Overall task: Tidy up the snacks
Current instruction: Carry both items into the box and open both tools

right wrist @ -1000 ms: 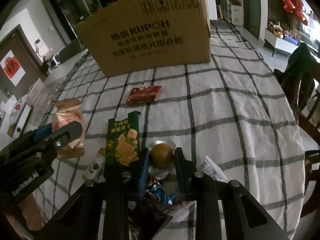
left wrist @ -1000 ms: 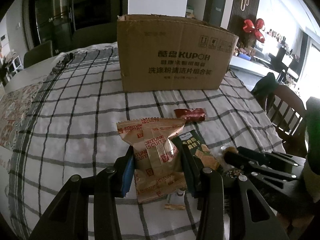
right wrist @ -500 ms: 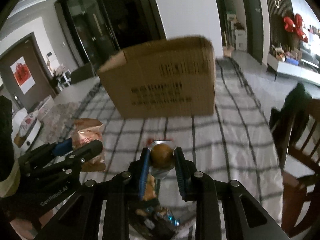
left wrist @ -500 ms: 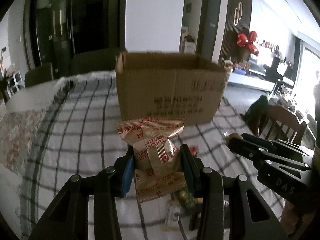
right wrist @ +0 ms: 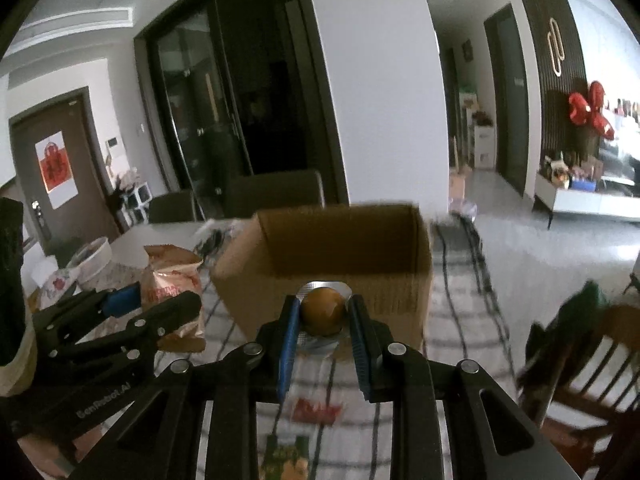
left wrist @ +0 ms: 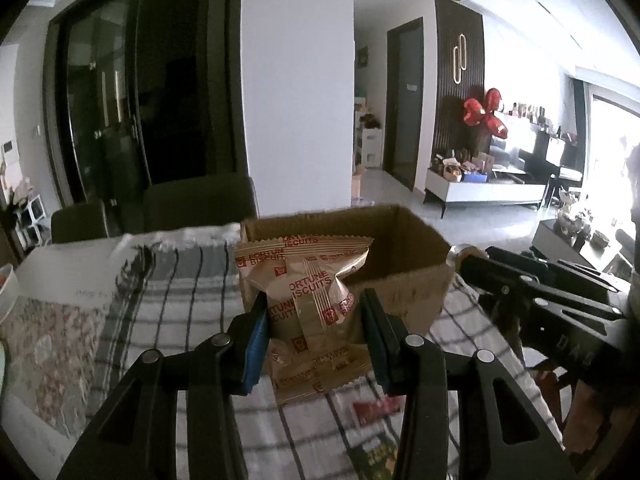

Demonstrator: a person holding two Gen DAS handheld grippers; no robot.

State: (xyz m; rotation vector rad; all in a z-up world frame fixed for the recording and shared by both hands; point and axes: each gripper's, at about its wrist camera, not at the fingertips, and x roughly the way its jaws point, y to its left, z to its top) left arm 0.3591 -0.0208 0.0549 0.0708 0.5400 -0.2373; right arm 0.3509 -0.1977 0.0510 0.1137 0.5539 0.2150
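- The left claw [left wrist: 316,334] is matte black plastic, built of two broad angular arms with triangular cut-outs and round silver screw heads at the joints.
- Its fingers [left wrist: 256,344] carry blue ribbed pads on the inner faces.
- The right claw [right wrist: 323,326] is the same black frame, with silver screws and blue pads.
- Seen side-on from the right wrist, the left claw's body bears pale lettering "GenRobot.AI".

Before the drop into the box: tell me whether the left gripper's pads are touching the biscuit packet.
Touching. The left wrist view shows the Fortune Biscuits packet pinched on both sides by the left gripper, held off the table in front of the cardboard box.
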